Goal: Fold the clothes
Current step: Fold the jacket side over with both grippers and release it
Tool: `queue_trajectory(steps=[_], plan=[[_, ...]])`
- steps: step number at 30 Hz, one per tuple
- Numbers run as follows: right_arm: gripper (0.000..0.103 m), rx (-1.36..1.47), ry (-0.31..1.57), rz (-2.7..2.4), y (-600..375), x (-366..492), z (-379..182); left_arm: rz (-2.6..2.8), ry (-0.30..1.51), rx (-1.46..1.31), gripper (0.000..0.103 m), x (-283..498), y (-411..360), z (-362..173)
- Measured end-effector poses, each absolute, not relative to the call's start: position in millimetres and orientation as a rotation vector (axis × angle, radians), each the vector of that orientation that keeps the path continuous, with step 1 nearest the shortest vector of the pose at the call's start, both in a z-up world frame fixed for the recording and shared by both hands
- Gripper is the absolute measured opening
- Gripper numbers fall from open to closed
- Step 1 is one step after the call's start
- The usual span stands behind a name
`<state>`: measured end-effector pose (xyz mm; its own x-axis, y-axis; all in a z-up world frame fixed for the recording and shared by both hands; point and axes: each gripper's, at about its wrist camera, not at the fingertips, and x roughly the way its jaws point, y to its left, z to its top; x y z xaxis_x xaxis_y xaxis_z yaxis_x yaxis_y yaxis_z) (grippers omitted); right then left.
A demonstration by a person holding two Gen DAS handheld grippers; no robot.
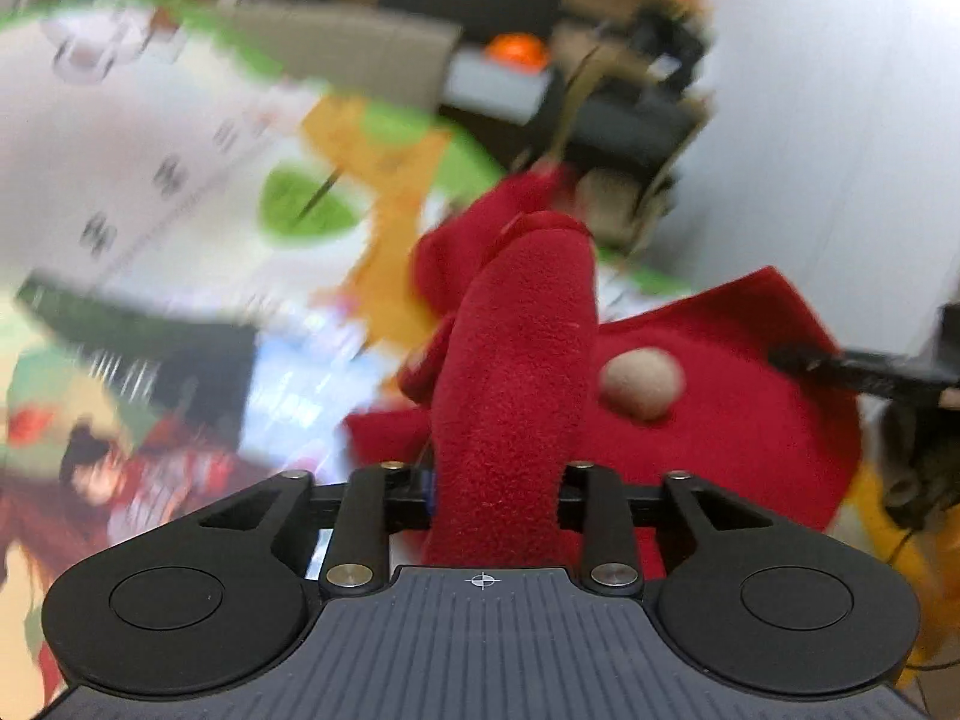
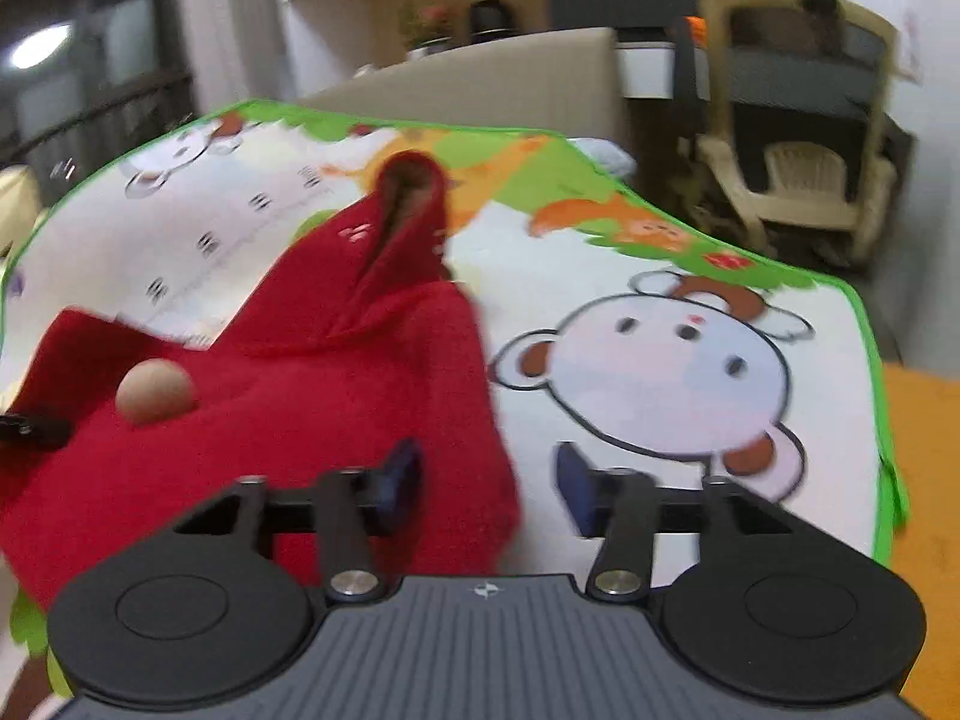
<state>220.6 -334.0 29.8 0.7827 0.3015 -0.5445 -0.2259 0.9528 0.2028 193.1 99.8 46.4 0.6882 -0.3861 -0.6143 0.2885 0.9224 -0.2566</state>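
A red fleece garment (image 1: pixel 516 360) with a beige pompom (image 1: pixel 642 383) is lifted over a cartoon-printed mat (image 1: pixel 150 180). My left gripper (image 1: pixel 498 498) is shut on a thick fold of it; the cloth hides the fingertips. In the right wrist view the garment (image 2: pixel 300 396) hangs at the left with the pompom (image 2: pixel 156 391) on it. My right gripper (image 2: pixel 486 483) is open, its blue pads (image 2: pixel 399 474) apart, and the cloth's edge drapes over the left pad. The other gripper's black tip (image 2: pixel 33 429) shows at the far left.
The mat (image 2: pixel 660 360) has a green border and a monkey print. Beyond it stand a beige plastic chair (image 2: pixel 804 180), a cardboard box (image 2: pixel 510 78) and a white wall. An orange floor (image 2: pixel 924 480) lies at the right.
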Motion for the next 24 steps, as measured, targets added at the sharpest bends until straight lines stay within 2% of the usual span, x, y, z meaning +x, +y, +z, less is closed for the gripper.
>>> queue_trajectory(steps=[1, 3, 5, 7, 9, 11, 13, 15, 16, 18, 21, 24], plan=[[0.06, 0.134, 0.592, 0.276, -337.7, 219.0, 35.6, -0.345, 0.744, -0.157, 0.056, 197.0, 103.3, 40.0], [0.061, 0.116, 0.54, 0.254, -341.4, 214.5, 51.2, -0.299, 0.73, -0.236, 0.065, 196.2, 117.5, 44.4], [0.062, 0.078, 0.463, 0.25, -332.3, 210.1, 69.6, -0.258, 0.682, -0.306, 0.081, 193.0, 131.9, 59.0], [0.065, 0.082, 0.395, 0.305, -321.0, 205.2, 86.7, -0.267, 0.61, -0.353, 0.081, 192.3, 140.4, 81.0], [0.079, 0.108, 0.38, 0.403, -303.9, 206.4, 92.0, -0.304, 0.532, -0.385, 0.083, 191.4, 143.6, 102.7], [0.086, 0.113, 0.418, 0.481, -281.9, 216.3, 82.9, -0.383, 0.469, -0.395, 0.09, 191.9, 133.8, 116.2], [0.087, 0.096, 0.507, 0.505, -258.5, 232.4, 60.3, -0.475, 0.435, -0.403, 0.093, 196.9, 115.1, 120.0], [0.092, 0.099, 0.636, 0.457, -242.2, 250.1, 30.5, -0.524, 0.487, -0.398, 0.094, 211.2, 92.4, 106.0], [0.093, 0.09, 0.652, 0.447, -236.6, 253.3, 22.1, -0.52, 0.524, -0.394, 0.094, 220.2, 84.5, 94.5], [0.103, 0.059, 0.635, 0.46, -227.7, 252.7, 17.5, -0.433, 0.642, -0.378, 0.095, 244.7, 73.3, 63.3], [0.103, 0.023, 0.641, 0.465, -221.9, 251.9, 17.6, -0.284, 0.802, -0.364, 0.095, 272.9, 71.5, 17.8], [0.103, 0.025, 0.666, 0.472, -224.7, 253.9, 18.0, -0.292, 0.797, -0.384, 0.098, 274.0, 79.1, 10.2]])
